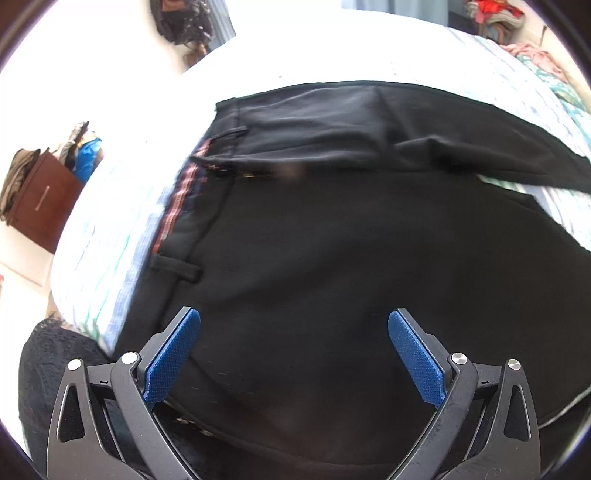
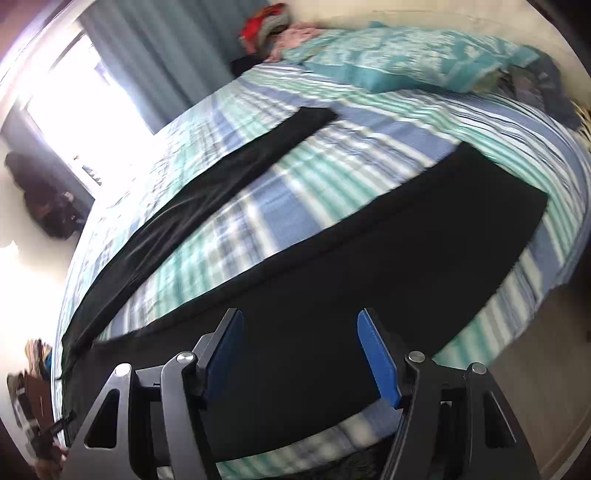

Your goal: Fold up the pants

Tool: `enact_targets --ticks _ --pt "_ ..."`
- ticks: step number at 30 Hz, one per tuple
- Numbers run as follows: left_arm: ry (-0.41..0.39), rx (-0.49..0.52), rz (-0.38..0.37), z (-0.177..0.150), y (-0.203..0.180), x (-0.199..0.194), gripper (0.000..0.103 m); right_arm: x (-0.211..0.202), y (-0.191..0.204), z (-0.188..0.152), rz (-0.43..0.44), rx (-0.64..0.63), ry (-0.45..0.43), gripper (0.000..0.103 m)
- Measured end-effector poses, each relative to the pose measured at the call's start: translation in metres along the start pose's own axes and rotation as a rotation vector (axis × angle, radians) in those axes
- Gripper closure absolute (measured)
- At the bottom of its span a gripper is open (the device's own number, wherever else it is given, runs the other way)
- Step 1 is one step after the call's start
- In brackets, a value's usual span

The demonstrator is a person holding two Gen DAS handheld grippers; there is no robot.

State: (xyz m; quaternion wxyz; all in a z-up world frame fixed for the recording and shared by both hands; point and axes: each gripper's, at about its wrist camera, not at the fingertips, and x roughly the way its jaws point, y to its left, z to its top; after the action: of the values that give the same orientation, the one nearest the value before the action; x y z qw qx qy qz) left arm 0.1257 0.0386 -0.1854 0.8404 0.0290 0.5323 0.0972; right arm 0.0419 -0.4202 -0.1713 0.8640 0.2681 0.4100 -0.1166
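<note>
A: Bedding, list it.
B: One bed under a sheet striped blue, teal and white. One teal patterned pillow at the far end, lying on the sheet.

A: Beyond the pillow?
B: A heap of clothes, red, grey and pink, at the bed's far corner. Dark clothing bunched to the pillow's right.

A: Fixtures?
B: Grey-blue curtain beside a bright window. A brown wooden cabinet beside the bed, with clothes and something blue piled on top.

A: Anything on the wall?
B: Dark items hanging there; too blurred to tell what they are.
</note>
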Motion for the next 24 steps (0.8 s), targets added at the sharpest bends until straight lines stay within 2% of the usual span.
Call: enact_targets --ticks 5,8,10,12,15,22,24 --pt "-0.042 0.096 -0.042 0.005 -0.027 -0.010 0.001 0.016 0.103 -0.055 0.161 -0.322 0.013 0.035" --pt "-0.049 0.125 -0.047 0.004 -0.044 -0.001 0.001 0.025 0.138 -0.085 0.169 -0.547 0.034 0.035" --pt "-0.014 0.138 -0.040 0.003 -0.048 0.017 0.000 0.027 0.143 -0.097 0.158 -0.643 0.033 0.035" --pt "-0.049 0.084 -0.079 -0.003 -0.040 0.017 0.000 0.028 0.139 -0.101 0.144 -0.665 0.041 0.035" --pt "-0.063 0.075 -0.096 -0.007 -0.036 0.017 0.000 0.030 0.128 -0.095 0.148 -0.603 0.052 0.034" --pt "0.031 0.093 -0.062 0.010 -0.041 0.012 0.001 0.037 0.132 -0.082 0.141 -0.538 0.049 0.032" --pt "-0.028 0.130 -0.088 0.026 -0.052 0.003 0.001 0.039 0.132 -0.080 0.150 -0.525 0.055 0.032"
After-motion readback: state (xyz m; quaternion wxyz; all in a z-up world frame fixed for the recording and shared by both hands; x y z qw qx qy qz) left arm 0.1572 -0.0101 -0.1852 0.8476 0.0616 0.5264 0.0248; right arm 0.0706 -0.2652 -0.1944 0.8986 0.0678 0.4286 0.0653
